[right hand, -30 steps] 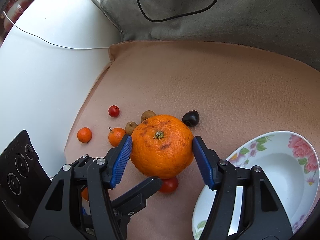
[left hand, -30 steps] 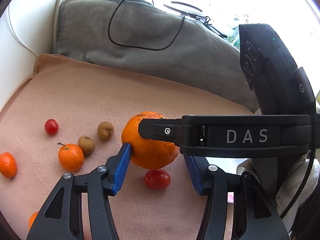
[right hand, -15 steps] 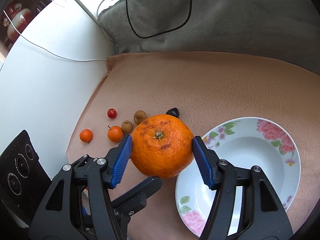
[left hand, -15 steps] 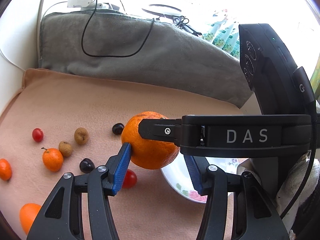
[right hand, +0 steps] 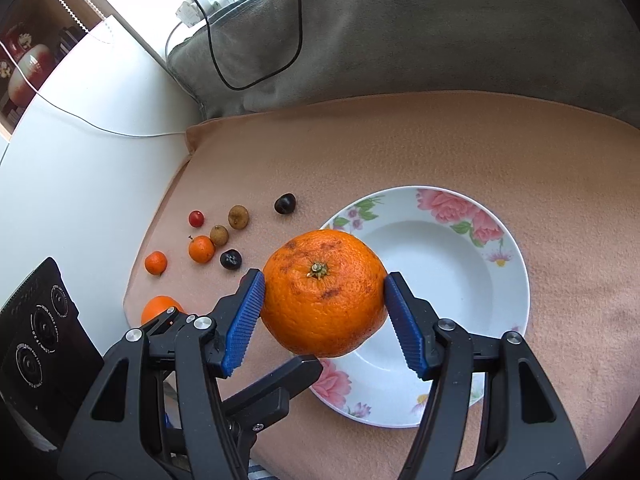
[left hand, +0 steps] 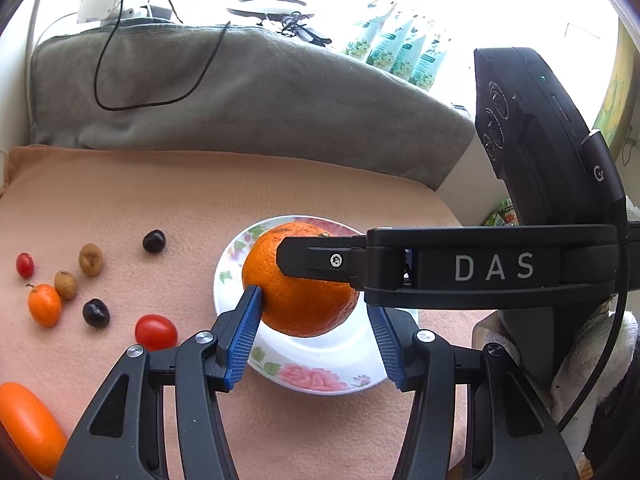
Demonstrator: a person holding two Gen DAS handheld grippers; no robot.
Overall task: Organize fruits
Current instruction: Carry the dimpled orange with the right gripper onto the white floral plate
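Observation:
A large orange [right hand: 324, 300] hangs in the air over the left rim of a white floral plate [right hand: 440, 280] that lies on a peach cloth. My right gripper [right hand: 325, 280] is shut on the orange, both blue pads pressed to its sides. My left gripper [left hand: 314, 302] also holds the orange [left hand: 304, 304] lower down: its left pad touches the peel, and its right pad's tip is hidden behind the right gripper's black finger [left hand: 440, 268]. In the right wrist view one left finger [right hand: 280, 380] reaches under the fruit. The plate [left hand: 320, 376] holds nothing.
Loose fruit lies left of the plate: a cherry tomato [left hand: 156, 332], two dark cherries [left hand: 154, 241], brown longans [left hand: 91, 259], a kumquat [left hand: 44, 305] and a bigger orange fruit [left hand: 28, 428]. A grey blanket [left hand: 240, 100] with a black cable lies behind. A white tabletop [right hand: 80, 160] borders the cloth.
Both grippers have carried the orange to the right, from above the loose small fruit to above the plate. The plate has come fully into view; the grip looks the same.

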